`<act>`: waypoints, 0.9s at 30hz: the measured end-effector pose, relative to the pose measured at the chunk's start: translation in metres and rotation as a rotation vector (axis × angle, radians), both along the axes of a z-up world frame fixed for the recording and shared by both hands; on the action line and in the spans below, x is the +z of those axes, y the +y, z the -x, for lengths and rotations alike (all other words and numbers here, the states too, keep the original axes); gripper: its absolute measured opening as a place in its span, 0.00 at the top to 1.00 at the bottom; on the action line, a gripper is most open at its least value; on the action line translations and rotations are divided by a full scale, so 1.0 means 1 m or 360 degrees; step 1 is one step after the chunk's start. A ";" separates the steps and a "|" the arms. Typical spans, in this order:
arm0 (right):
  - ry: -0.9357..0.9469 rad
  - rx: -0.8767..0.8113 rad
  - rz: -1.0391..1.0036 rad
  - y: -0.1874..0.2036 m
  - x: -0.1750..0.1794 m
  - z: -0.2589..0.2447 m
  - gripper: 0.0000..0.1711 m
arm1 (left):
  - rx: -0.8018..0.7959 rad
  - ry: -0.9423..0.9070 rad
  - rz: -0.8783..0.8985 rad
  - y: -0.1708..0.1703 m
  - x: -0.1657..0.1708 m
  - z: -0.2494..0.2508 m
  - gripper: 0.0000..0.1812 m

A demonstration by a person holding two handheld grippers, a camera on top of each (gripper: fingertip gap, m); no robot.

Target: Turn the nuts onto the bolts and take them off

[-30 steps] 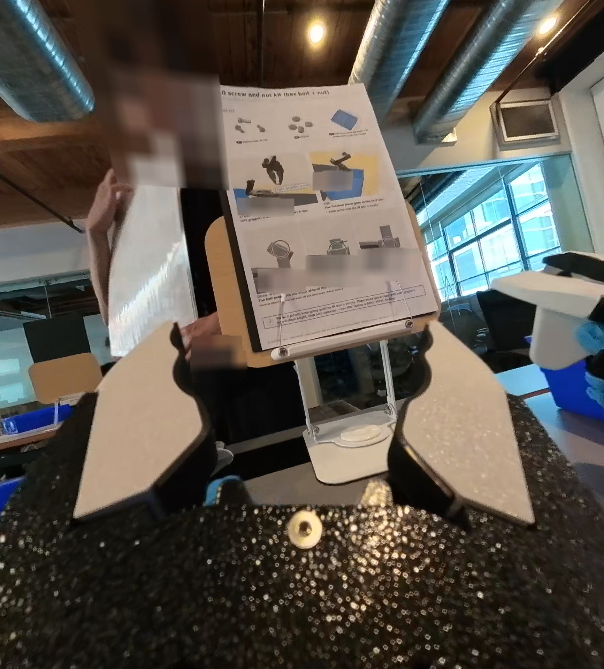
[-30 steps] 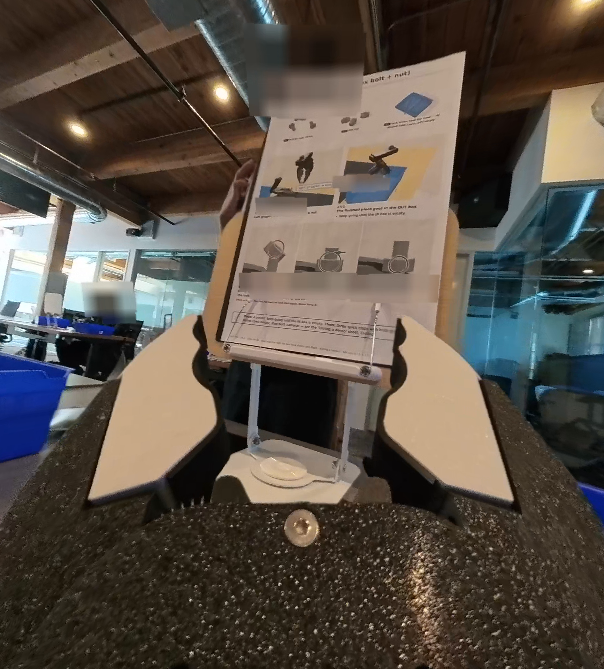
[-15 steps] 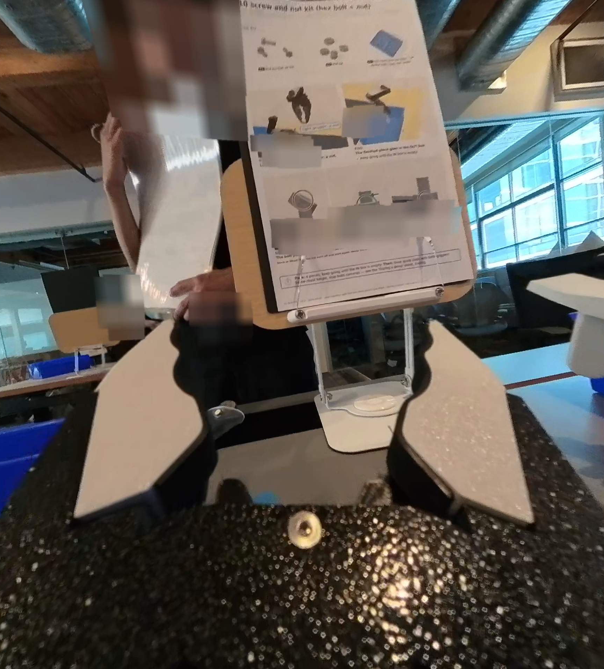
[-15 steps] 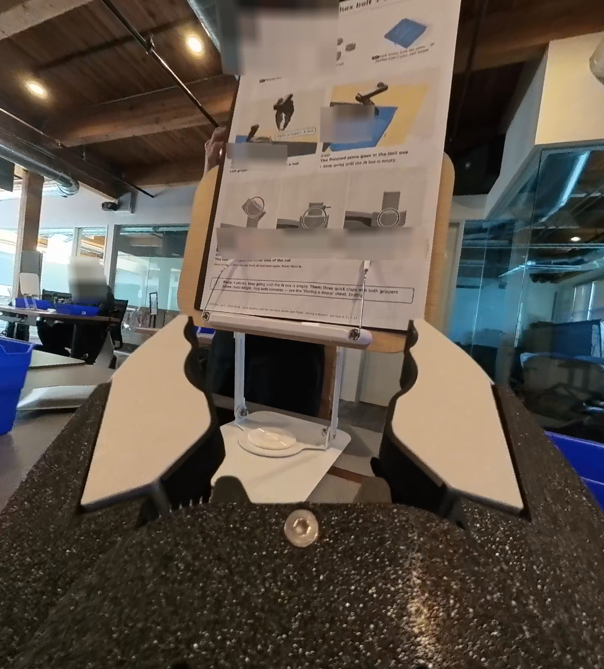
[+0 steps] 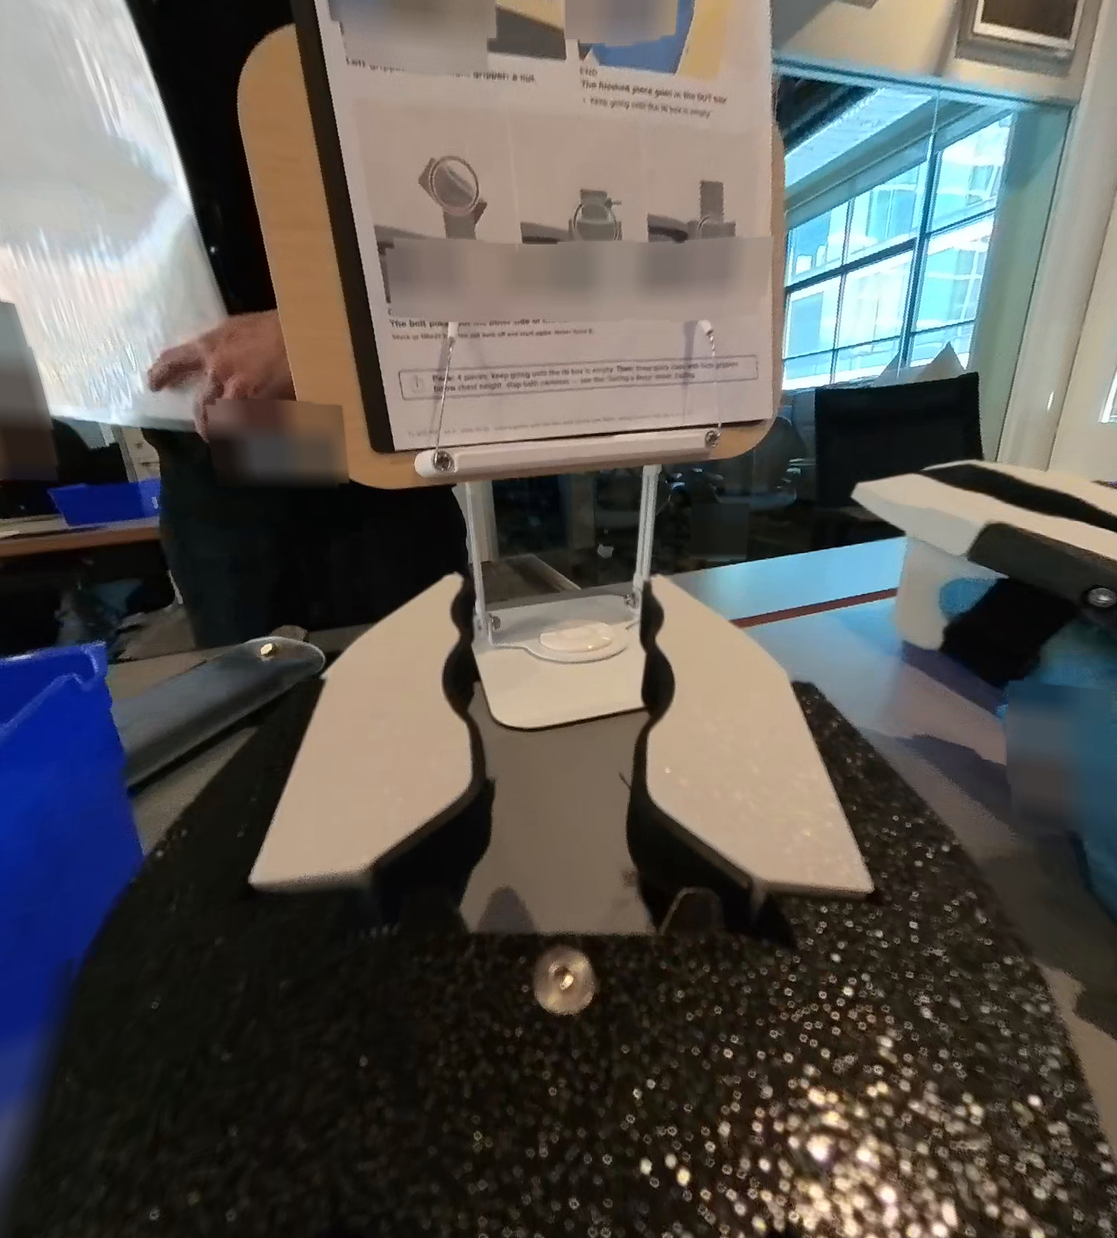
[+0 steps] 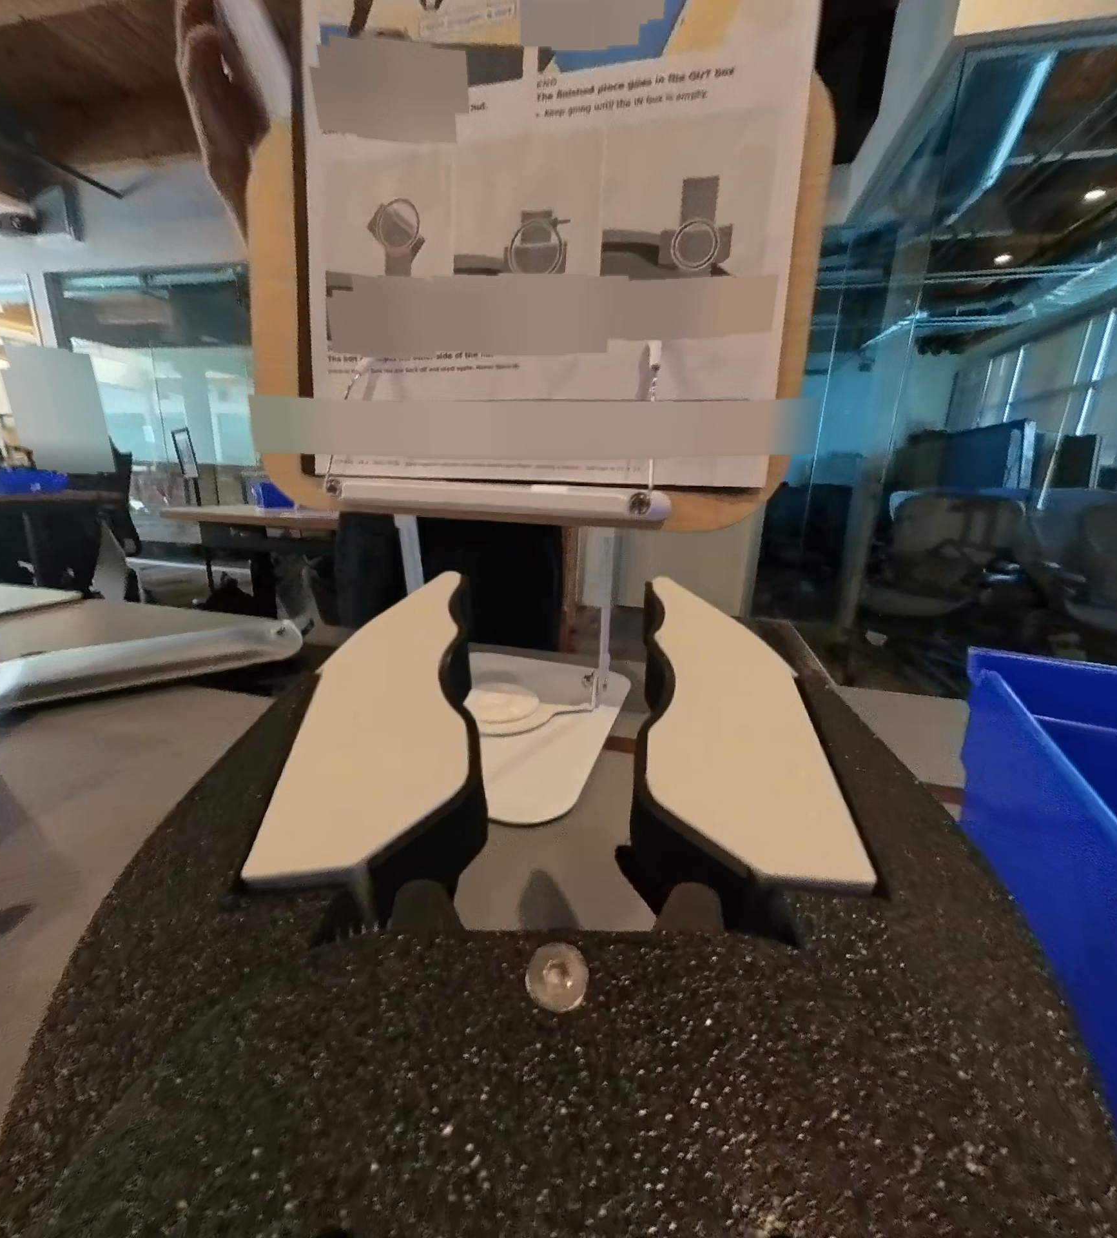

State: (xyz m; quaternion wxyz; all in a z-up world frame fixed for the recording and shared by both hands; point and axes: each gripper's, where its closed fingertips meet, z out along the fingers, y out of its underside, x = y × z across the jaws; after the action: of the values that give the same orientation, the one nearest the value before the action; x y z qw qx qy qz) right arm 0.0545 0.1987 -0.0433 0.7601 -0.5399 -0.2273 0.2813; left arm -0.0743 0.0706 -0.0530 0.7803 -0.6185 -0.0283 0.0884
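Observation:
No nut or bolt shows in either view. My left gripper (image 5: 554,606) is open and empty, its white fingers (image 5: 381,750) held above the dark table and aimed at a white stand base (image 5: 559,676). My right gripper (image 6: 554,606) is open and empty too, aimed at the same stand base (image 6: 535,743) from the right. The right gripper also shows at the right edge of the left wrist view (image 5: 1024,536), held by a blue-gloved hand (image 5: 1098,750).
A wooden board with an instruction sheet (image 5: 569,254) stands on the stand at the table's far side. A blue bin (image 5: 20,824) is at the left and another blue bin (image 6: 1078,824) at the right. A person behind holds a white sheet (image 5: 80,221). A flat grey case (image 6: 133,653) lies left.
Both grippers have tipped downward from facing the ceiling and sheet toward the table and stand base. Both stay open. The blue bins have come into view.

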 end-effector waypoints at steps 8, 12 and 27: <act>-0.0320 0.0026 -0.0146 -0.030 -0.006 0.019 0.77 | 0.0040 0.0005 0.0146 0.002 -0.012 0.002 0.78; -0.0262 0.0105 -0.0149 -0.037 -0.002 0.019 0.87 | 0.0048 -0.0058 0.0134 -0.005 -0.012 0.004 0.87; -0.0153 0.0161 0.0207 -0.017 -0.023 0.087 1.00 | 0.0194 -0.0314 0.0113 0.015 -0.022 0.029 1.00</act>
State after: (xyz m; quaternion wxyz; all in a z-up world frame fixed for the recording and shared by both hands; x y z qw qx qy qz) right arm -0.0322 0.1818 -0.0658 0.6965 -0.5888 -0.2717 0.3072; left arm -0.1029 0.0860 -0.0748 0.7446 -0.6484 -0.1395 0.0753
